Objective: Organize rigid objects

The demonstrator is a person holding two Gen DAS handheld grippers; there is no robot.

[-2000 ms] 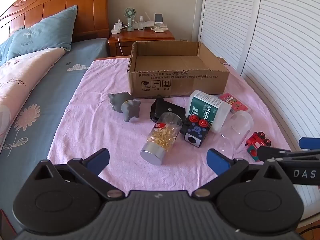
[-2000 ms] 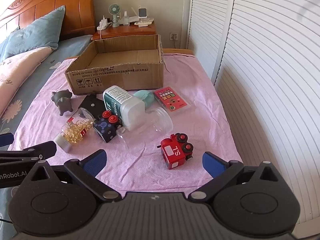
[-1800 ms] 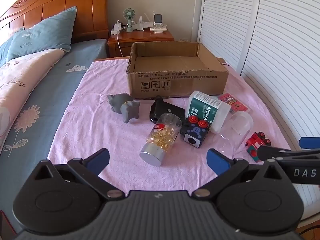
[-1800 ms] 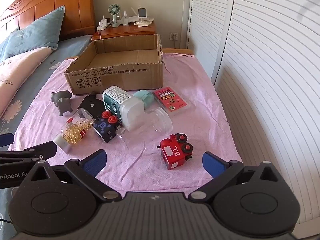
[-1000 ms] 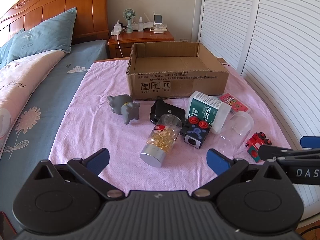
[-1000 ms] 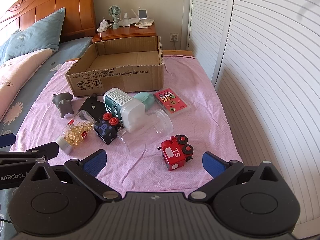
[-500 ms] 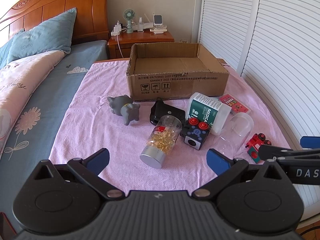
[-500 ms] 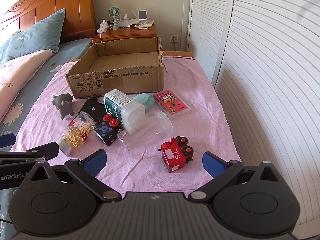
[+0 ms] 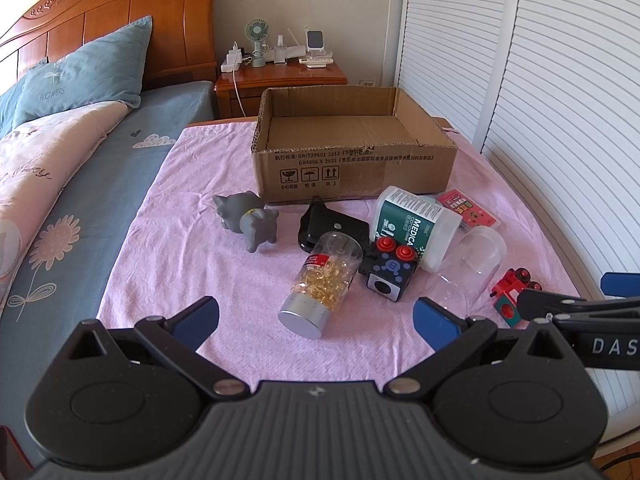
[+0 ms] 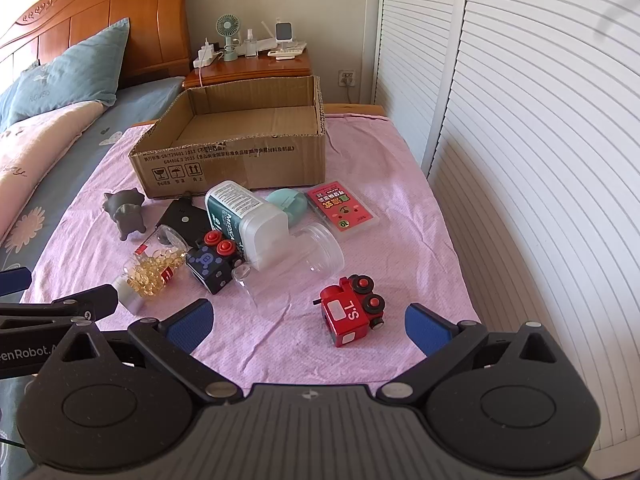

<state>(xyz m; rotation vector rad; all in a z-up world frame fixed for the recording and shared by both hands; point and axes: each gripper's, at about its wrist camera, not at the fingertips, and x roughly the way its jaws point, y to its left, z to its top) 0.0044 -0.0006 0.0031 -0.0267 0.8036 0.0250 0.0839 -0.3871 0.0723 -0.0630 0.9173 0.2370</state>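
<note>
Both grippers hover wide open and empty at the near edge; right gripper (image 10: 306, 324) lines up on the red toy train (image 10: 352, 310), near right of the empty cardboard box (image 10: 236, 160) — I'd straddle its flat sides squarely before closing

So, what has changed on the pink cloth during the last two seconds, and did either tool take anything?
Almost nothing. The right tool crept slightly forward toward the red toy train; the left tool barely shifted. Both remain open and empty. The capsule bottle, grey elephant, black cube, clear jar and cardboard box lie where they were.
</note>
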